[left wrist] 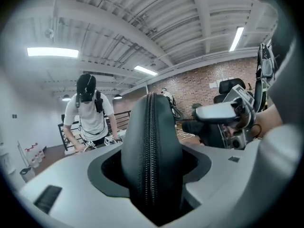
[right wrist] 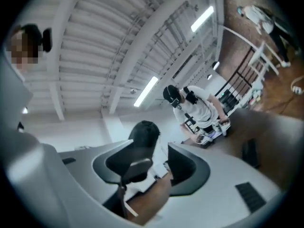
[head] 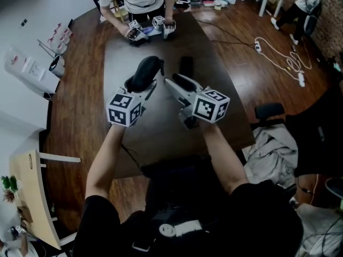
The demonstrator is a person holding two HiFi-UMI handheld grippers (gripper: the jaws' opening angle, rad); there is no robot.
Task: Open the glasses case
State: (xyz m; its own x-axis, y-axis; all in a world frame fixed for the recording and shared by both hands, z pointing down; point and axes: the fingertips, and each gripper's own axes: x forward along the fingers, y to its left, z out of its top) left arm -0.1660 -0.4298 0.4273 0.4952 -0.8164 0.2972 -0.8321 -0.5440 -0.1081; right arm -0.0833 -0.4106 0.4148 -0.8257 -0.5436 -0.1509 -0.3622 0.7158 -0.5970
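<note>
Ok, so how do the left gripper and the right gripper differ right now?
The left gripper is shut on the black glasses case, whose zipper edge faces its camera. The right gripper stands open with nothing gripped. In the head view the left gripper points up and to the right, while the right gripper points up and to the left, so their tips converge. Both are grey and held over the table.

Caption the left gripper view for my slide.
Left gripper clamps the black glasses case, zipper facing the camera; right gripper beyond.
</note>
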